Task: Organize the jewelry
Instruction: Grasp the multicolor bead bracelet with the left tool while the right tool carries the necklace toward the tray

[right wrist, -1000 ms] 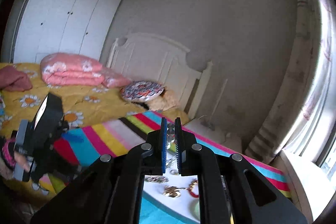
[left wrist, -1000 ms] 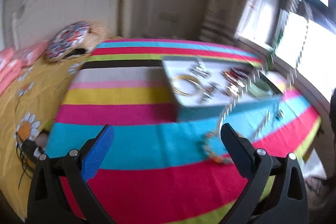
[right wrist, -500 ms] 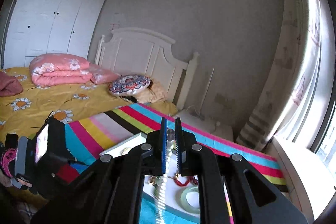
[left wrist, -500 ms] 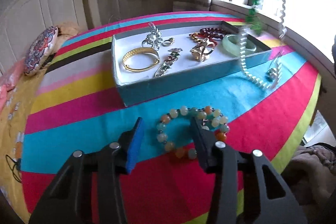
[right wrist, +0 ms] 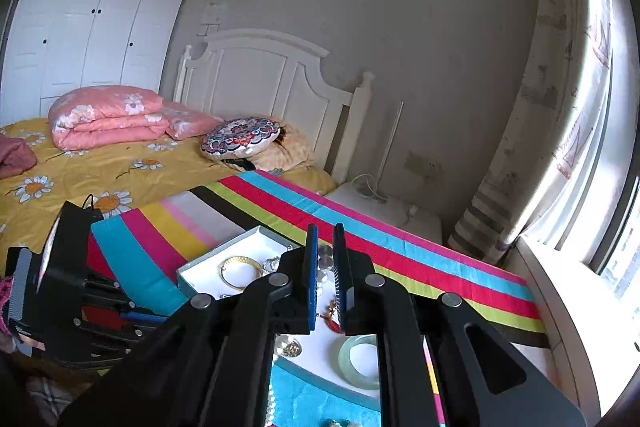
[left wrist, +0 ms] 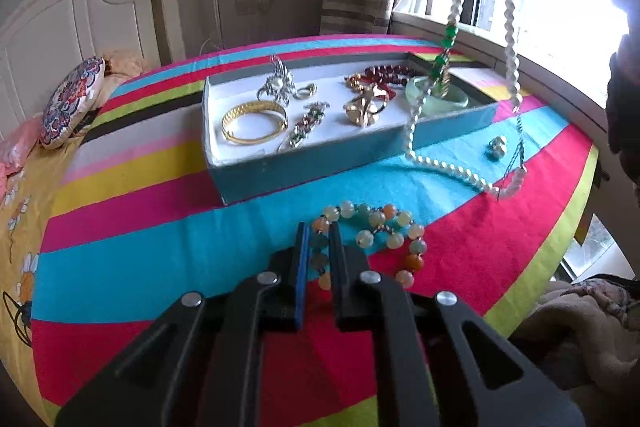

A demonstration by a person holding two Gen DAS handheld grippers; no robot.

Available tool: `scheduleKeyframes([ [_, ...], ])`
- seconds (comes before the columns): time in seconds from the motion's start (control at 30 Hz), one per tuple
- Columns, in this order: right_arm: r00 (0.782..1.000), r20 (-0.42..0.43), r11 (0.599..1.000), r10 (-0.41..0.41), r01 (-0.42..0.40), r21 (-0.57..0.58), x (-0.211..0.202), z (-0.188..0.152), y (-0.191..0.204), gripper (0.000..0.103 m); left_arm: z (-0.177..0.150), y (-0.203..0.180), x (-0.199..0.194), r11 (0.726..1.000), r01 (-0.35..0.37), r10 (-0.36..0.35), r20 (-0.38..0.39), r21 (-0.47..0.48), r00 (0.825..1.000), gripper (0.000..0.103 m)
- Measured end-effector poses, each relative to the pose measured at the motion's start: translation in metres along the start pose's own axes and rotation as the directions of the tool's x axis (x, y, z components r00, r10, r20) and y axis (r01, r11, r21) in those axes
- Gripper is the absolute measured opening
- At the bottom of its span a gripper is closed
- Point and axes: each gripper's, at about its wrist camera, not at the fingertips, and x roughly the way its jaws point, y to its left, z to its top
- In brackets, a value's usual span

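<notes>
Closing on the multicoloured round-bead bracelet, the left gripper has gone from spread wide a second ago to pinching one side of the loop, low centre of the left view; beads sit between the pads. Bracelet lies on the striped cloth table, just in front of the shallow blue-walled white tray, not yet in it. Judged: grasp made, lift and carry to tray come next.

Right gripper stays pressed together, pinching the top of the white pearl-bead necklace with green beads; the strand hangs down the right of the left view, its bottom loop draping on the cloth near the tray's right end. It has sunk lower than before.

Tray already holds a gold bangle, a pale green jade bangle, dark red beads, and brooches.
</notes>
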Motion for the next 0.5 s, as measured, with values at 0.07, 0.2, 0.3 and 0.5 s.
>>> scheduleKeyframes([
  [0.07,1.000,0.000,1.000,0.001,-0.001,0.001,0.000,0.000,0.000,0.010,0.004,0.001,-0.006,1.000,0.000,0.001,0.022,-0.006,1.000,0.009],
  [0.2,1.000,0.001,1.000,0.001,-0.001,0.000,0.000,0.000,0.000,0.010,0.011,-0.001,-0.017,1.000,-0.005,0.005,0.056,-0.005,0.998,0.009],
  [0.3,1.000,0.002,1.000,0.000,0.000,0.001,0.000,0.000,-0.001,0.010,0.014,-0.003,-0.025,1.000,-0.010,0.010,0.080,-0.003,0.997,0.009],
  [0.5,1.000,0.009,1.000,-0.005,0.005,-0.001,0.002,0.003,-0.004,0.010,0.025,-0.004,-0.044,1.000,-0.018,0.017,0.127,0.004,0.992,0.009],
])
